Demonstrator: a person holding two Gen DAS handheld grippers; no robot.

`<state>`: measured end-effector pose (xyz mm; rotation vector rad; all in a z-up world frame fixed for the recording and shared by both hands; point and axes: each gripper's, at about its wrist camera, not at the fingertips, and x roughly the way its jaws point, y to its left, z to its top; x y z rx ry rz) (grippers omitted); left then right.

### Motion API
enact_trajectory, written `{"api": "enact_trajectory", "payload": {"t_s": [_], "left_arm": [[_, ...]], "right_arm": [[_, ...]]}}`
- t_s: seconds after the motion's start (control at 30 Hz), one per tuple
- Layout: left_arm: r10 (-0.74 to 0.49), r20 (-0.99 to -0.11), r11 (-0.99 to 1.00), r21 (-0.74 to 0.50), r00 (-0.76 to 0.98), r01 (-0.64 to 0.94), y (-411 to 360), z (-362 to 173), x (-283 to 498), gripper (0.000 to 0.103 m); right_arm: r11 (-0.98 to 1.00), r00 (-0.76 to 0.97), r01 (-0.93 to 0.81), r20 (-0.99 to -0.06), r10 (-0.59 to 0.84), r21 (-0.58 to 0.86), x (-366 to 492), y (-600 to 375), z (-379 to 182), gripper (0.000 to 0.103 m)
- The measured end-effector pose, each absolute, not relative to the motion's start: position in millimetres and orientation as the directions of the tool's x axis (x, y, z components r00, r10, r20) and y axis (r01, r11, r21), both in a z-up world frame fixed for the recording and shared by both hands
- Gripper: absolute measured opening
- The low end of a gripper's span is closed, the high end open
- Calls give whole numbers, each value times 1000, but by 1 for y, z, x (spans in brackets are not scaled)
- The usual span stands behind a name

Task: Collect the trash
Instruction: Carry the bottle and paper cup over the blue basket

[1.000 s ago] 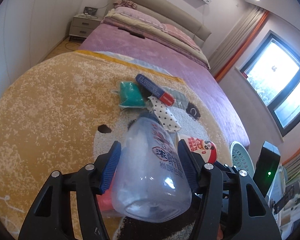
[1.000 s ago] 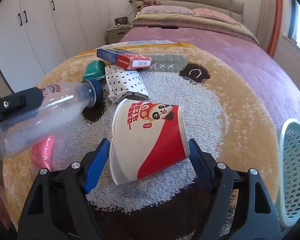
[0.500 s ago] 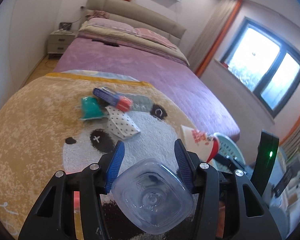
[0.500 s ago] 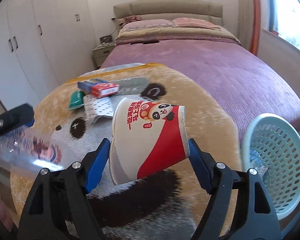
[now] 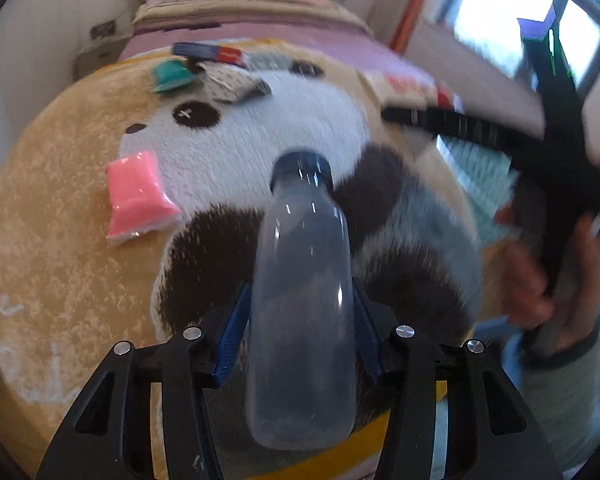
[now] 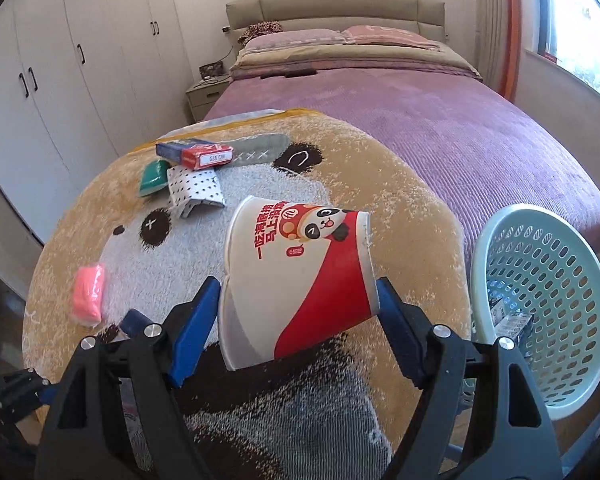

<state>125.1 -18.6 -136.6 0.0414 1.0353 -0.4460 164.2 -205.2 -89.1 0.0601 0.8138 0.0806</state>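
The left gripper (image 5: 300,332) is clamped on a clear plastic bottle (image 5: 302,304), its blue pads pressed to the bottle's sides low in the frame's centre; the dark cap (image 5: 301,170) points away toward the middle of the picture. The right gripper (image 6: 298,320) squeezes a red-and-white paper cup (image 6: 300,280) lying sideways between its pads, rim to the left (a panda is printed on the side).

Both hang over a round panda rug (image 6: 256,184). On it, a pink packet (image 6: 88,294) lies at the left of the right wrist view, and toward the upper left sit a green packet (image 6: 153,176), a dotted white pouch (image 6: 194,188) and a blue-and-red box (image 6: 196,154), close together. A pale green mesh basket (image 6: 540,312) stands at the right edge, with something boxy inside. A purple bed (image 6: 400,112) fills the upper frame.
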Motion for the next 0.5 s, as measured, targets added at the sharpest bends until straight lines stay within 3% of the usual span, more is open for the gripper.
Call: {"api": "enact_trajectory", "payload": {"t_s": [0.13,0.33,0.5], "left_arm": [[-303,-875,921,-166,379,353,-21,-151,126,45],[-418,-801,895,-284,429,342,-18,-132,136,44],[-473,-749,866,-297,464,403,-52,-111,153,44]], "right_arm": [[994,694,-49,-713,101,93,155,-210,-83,74],[996,735,-15,-675,68,83,142,-230,-66,74],[993,767,64,-642,14,97,134,-269,-48,74]]}}
